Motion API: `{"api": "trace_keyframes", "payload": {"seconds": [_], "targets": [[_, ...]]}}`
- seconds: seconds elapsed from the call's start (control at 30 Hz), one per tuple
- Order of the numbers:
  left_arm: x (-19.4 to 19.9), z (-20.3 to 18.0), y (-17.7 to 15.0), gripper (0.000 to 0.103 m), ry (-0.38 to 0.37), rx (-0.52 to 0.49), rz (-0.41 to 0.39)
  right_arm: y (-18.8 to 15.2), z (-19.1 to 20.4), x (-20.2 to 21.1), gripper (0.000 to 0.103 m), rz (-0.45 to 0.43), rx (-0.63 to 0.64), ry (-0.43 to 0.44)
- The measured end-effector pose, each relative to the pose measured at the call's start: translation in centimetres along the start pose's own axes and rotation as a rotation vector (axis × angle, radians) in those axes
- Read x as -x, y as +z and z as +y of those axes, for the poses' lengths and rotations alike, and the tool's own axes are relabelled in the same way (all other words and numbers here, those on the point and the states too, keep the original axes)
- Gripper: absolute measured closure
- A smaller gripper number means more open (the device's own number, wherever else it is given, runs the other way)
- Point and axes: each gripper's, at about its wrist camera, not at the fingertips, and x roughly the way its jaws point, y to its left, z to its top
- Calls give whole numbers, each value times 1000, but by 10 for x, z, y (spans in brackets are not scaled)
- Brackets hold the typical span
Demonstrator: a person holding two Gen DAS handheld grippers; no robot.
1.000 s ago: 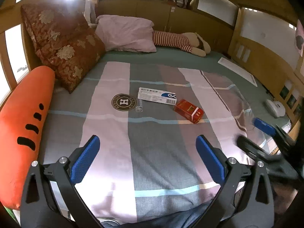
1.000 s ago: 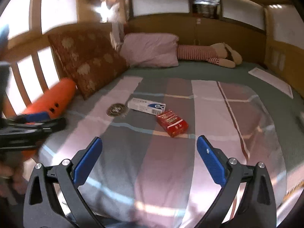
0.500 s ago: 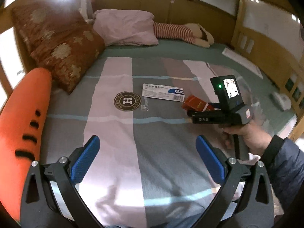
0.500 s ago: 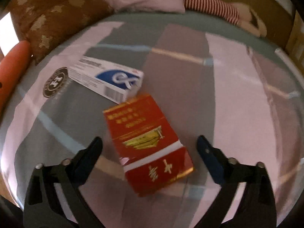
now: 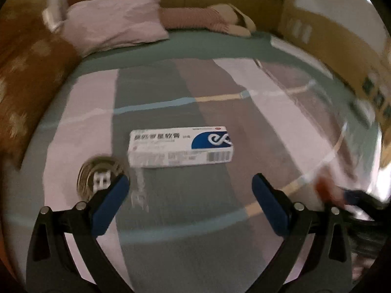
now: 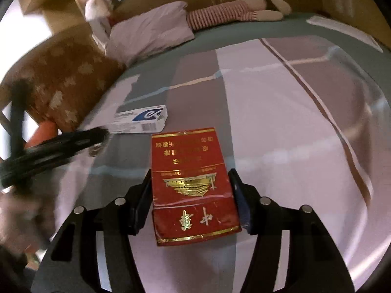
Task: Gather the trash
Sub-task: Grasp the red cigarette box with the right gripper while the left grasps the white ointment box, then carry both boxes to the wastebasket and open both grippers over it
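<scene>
— While the red cigarette pack [image 6: 193,190] sits clamped between the right gripper [image 6: 190,195] fingers [image 6: 143,202] at the bottom centre of the right wrist view, what could go wrong?

— The pads press only on its two long edges, near the lid end. It is thin card; I judge a hard squeeze could crush it, and a loose one could let it slide out when lifted off the bed [image 6: 281,127].

— And the left gripper [image 5: 190,205]?

— Its fingers [image 5: 110,204] are spread wide and hold nothing, low in the left wrist view. The white and blue medicine box [image 5: 180,147] lies flat on the bed just beyond them, mid-frame, not touched.

— Any risk there?

— The box lies crosswise, and looks longer than the gap between the tips. Closing along its length would likely miss or push it into the soft cover. A round badge [image 5: 100,178] lies beside the left tip. Further back, upper frame, a pink pillow [image 5: 114,24].
</scene>
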Motion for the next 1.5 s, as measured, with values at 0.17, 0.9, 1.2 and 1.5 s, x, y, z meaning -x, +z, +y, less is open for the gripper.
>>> {"api": "trace_keyframes", "payload": {"seconds": [0.17,0.9,1.2,1.5], "targets": [[-23,13,19,2,-129,-208,17,-16,3,30,43,21,3,18],[-85,13,38,55,-261,-471,322,-33,40,74,43,12,112,39],[-6,-28,-30,60,-118,-314,256,-49,33,121,43,-51,85,60],[127,-63,-76,60,-150,-89,128,-75,11,179,43,-98,67,86]]}}
